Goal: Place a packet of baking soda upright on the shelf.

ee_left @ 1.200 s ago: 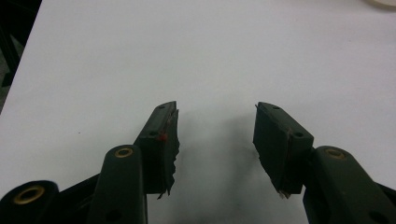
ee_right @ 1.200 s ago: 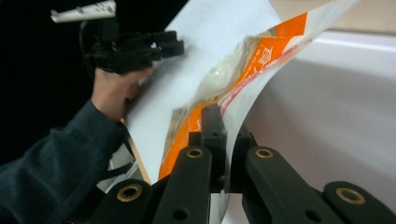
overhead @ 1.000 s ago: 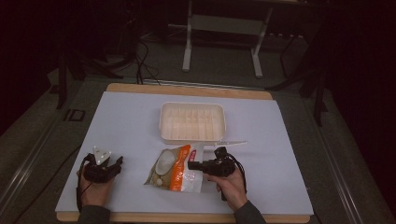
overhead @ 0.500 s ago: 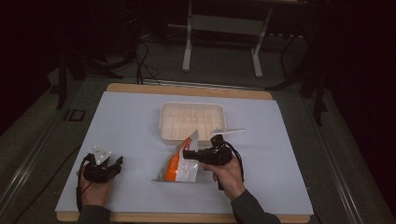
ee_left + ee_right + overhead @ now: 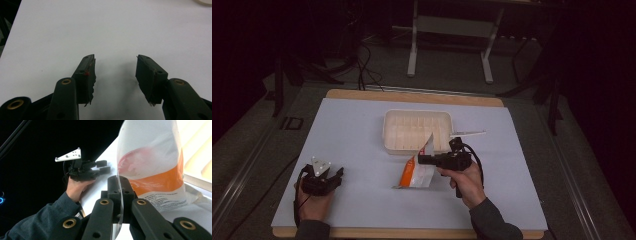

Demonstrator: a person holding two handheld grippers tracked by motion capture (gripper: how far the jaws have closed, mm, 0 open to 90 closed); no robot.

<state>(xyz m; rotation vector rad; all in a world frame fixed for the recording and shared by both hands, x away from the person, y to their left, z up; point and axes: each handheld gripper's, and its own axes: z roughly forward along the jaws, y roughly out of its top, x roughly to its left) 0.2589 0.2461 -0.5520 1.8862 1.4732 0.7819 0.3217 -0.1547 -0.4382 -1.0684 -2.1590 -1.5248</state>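
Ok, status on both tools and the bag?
Right tool shut on orange-and-white bag, bag raised near white tray. Left tool open, idle on table. Nothing between bag and tray.

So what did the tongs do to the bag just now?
The right tongs, shut on the bag's edge, tipped the bag up from lying flat to standing on end and carried it a little toward the tray. The left tongs stayed open and idle on the table; the tray hasn't moved.

On the table there are one orange-and-white plastic bag (image 5: 416,172), one cream plastic tray (image 5: 417,130) and two grippers, left gripper (image 5: 326,181) and right gripper (image 5: 424,159).
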